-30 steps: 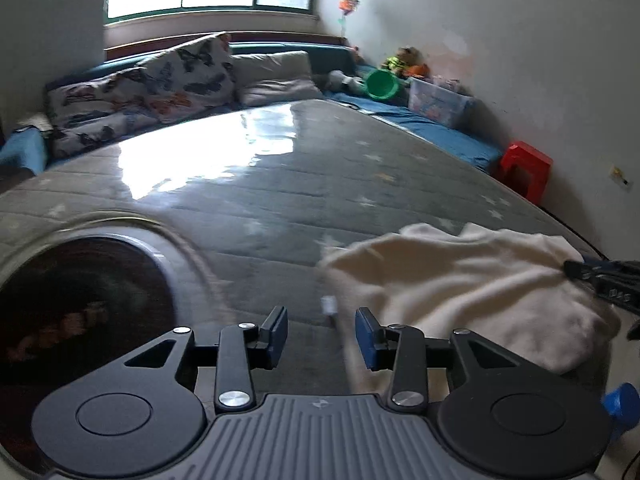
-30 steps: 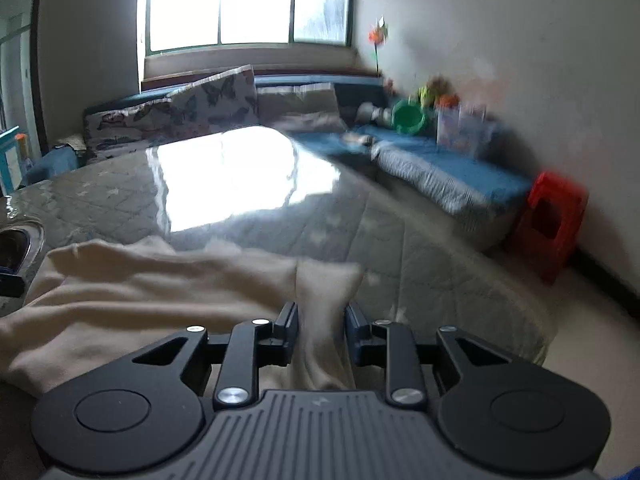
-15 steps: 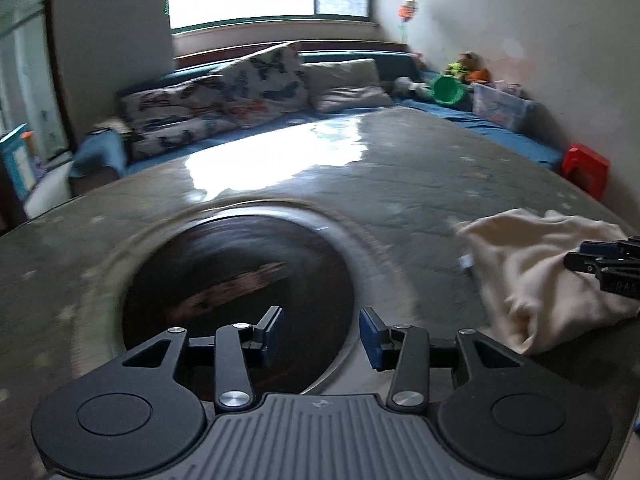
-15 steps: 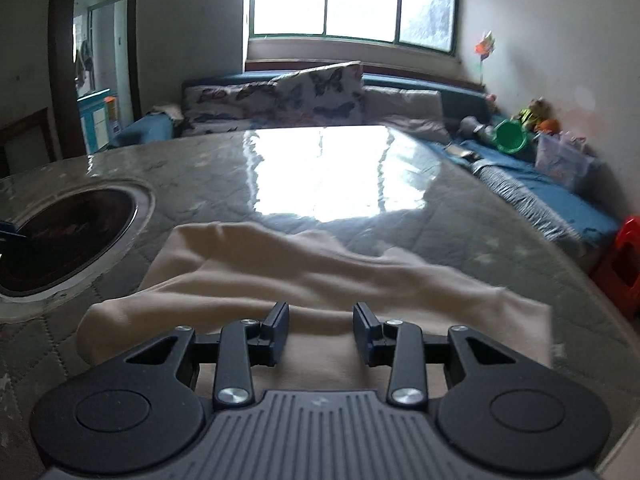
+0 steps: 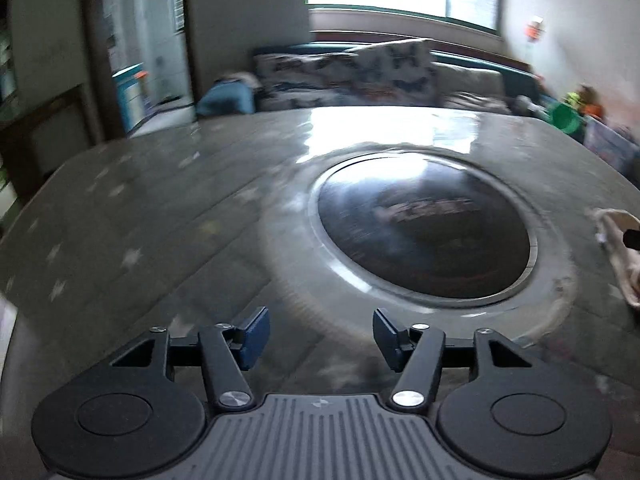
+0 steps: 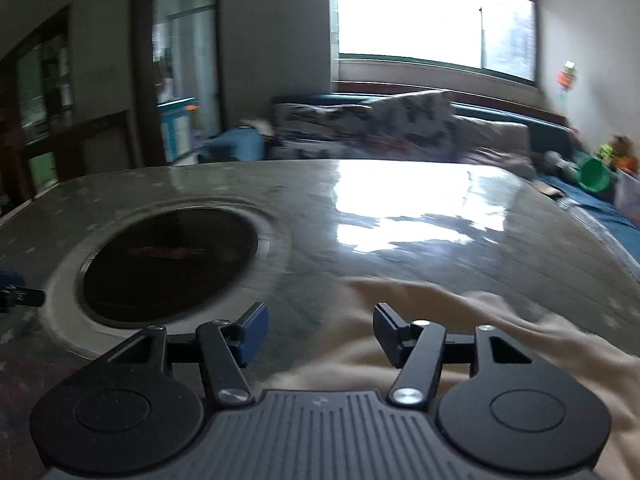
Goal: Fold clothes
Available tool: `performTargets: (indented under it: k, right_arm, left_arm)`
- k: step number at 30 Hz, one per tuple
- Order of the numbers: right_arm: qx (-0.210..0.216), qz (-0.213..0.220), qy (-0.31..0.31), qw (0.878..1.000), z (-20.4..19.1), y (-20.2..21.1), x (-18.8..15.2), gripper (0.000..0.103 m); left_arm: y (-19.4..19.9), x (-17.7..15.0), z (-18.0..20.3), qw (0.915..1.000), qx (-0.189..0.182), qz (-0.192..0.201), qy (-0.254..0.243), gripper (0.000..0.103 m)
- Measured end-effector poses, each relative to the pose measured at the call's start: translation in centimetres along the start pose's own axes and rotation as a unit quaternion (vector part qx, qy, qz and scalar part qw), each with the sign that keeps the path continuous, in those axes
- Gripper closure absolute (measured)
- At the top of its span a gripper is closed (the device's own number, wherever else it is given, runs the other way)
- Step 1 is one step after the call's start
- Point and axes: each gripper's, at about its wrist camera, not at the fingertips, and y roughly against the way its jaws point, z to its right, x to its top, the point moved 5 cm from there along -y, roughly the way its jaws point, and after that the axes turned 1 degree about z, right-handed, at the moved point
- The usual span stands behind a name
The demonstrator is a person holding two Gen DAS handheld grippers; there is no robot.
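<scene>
A cream cloth (image 6: 460,336) lies crumpled on the grey quilted table (image 6: 360,200), under and to the right of my right gripper (image 6: 320,334), which is open and empty above the cloth's left part. In the left wrist view only an edge of the cloth (image 5: 620,248) shows at the far right. My left gripper (image 5: 320,338) is open and empty over bare table, left of the cloth. Its tip shows at the left edge of the right wrist view (image 6: 16,294).
A dark round glass inset (image 5: 424,240) sits in the table between the grippers; it also shows in the right wrist view (image 6: 168,260). A sofa with patterned cushions (image 6: 380,128) stands behind the table. A green bucket and toys (image 6: 596,172) lie at the right.
Both grippers have swung left and opened wider. The left gripper moved away from the cloth, over the table beside the round inset. The cloth now sits at the right of both views.
</scene>
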Motion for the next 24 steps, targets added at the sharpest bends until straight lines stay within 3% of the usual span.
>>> performTargets:
  k: [10,17,24]
  right_arm:
    - [0.063,-0.011,0.047,0.997,-6.3,-3.3,0.5,0.026]
    - [0.08,-0.032,0.065,0.994,-7.7,-5.1,0.3,0.017]
    - [0.09,-0.047,0.073,0.992,-8.6,-6.3,0.1,0.002]
  left_arm:
    - [1.0,-0.3,-1.7,0.9987,0.026,0.031,0.033,0.025]
    - [0.3,-0.7,-1.0,0.9984,0.036,0.026,0.034,0.017]
    - [-0.2,-0.9,-0.6,0.9981,0.043,0.03,0.031,0.004]
